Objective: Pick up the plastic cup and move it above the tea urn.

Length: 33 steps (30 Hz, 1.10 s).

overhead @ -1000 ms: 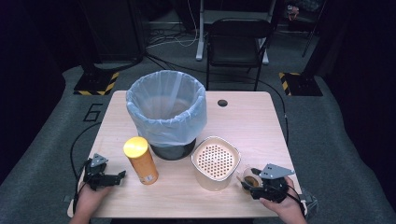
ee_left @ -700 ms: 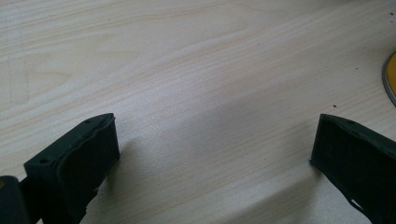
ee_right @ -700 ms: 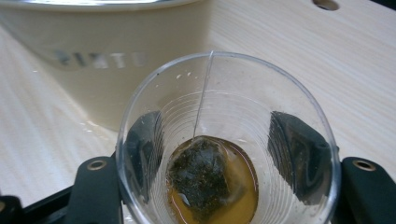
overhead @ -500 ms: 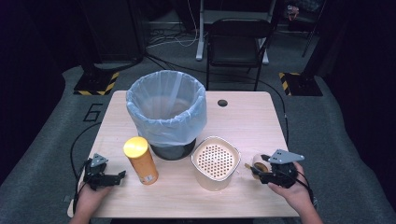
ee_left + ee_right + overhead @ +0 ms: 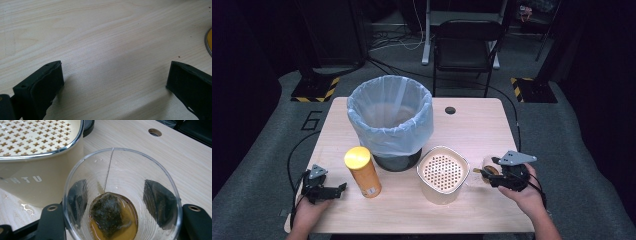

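A clear plastic cup (image 5: 122, 195) stands between the jaws of my right gripper (image 5: 120, 202), which is shut on it. At the cup's bottom lies a dark tea bag (image 5: 108, 213) in a little amber tea, its string running up the wall. In the high view this cup (image 5: 488, 167) and right gripper (image 5: 489, 175) are just right of a cream container with a perforated lid (image 5: 443, 175). My left gripper (image 5: 337, 190) rests open on the table at the front left, nothing between its jaws (image 5: 115, 82), beside a yellow can (image 5: 362, 172).
A black bin lined with a pale blue bag (image 5: 391, 120) stands behind the can and the container. The cream container (image 5: 37, 150) is close on the cup's left. A cable hole (image 5: 450, 110) marks the table's far side, with a chair (image 5: 464, 45) beyond.
My right gripper has carried the cup to the right and farther from the front edge. The left gripper has stayed in place.
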Available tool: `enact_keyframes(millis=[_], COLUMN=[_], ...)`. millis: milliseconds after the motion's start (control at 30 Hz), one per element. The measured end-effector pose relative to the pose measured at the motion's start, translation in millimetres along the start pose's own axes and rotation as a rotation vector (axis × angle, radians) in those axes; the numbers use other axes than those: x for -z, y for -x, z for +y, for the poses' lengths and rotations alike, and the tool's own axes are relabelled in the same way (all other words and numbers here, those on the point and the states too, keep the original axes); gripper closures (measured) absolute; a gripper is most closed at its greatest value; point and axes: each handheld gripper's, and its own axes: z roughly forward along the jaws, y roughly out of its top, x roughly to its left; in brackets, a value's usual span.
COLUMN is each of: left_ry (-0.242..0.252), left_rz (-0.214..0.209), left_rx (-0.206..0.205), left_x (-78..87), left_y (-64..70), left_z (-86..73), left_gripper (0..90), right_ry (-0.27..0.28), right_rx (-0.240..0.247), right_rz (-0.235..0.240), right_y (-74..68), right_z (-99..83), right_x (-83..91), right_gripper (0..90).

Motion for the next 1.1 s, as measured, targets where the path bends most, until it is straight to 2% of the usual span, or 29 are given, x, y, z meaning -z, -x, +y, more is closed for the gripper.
enact_keyframes(millis=[33,67,200,267,333,400,500,533,600,667,833,1100], left_ry=[0.000,0.000,0.000,0.001,0.000,0.000,0.000,0.000,0.000,0.000,0.000,0.000], left_rz=[0.000,0.000,0.000,0.000,0.000,0.000,0.000,0.000,0.000,0.000,0.000,0.000], left_rx=[0.000,-0.001,0.000,0.000,-0.001,0.000,0.000,-0.001,-0.001,0.000,0.000,0.000], left_x=[0.0,0.0,0.0,0.0,0.0,0.0,0.0,0.0,0.0,0.0,0.0,0.0], left_y=[0.0,0.0,0.0,0.0,-0.1,0.0,0.0,-0.1,-0.1,-0.1,-0.1,-0.1], left_z=[0.0,0.0,0.0,0.0,0.0,0.0,0.0,0.0,0.0,0.0,0.0,0.0], left_gripper=[0.5,0.6,0.5,0.6,0.5,0.5,0.5,0.6,0.6,0.5,0.6,0.5], right_ry=[-0.002,-0.002,0.003,0.007,0.020,0.030,0.026,0.024,0.028,0.025,0.022,0.019], right_rx=[-0.011,0.003,0.003,0.018,0.011,0.026,0.028,0.039,0.046,0.082,0.122,0.147], right_rz=[-0.001,0.003,0.010,0.012,0.009,0.011,0.012,0.008,0.004,-0.006,-0.013,-0.015], right_y=[-0.5,0.7,1.7,3.4,4.3,8.3,10.0,11.5,11.8,12.5,11.2,6.9], right_z=[1.1,2.2,7.4,10.7,14.8,23.3,29.7,36.9,40.5,51.8,66.2,84.5], right_x=[0.0,0.0,-0.4,-0.4,-1.5,-3.9,-5.2,-7.4,-9.2,-13.2,-18.2,-29.5], right_gripper=[35.9,35.9,36.0,35.9,35.9,35.9,36.0,36.0,36.0,36.1,36.2,36.3])
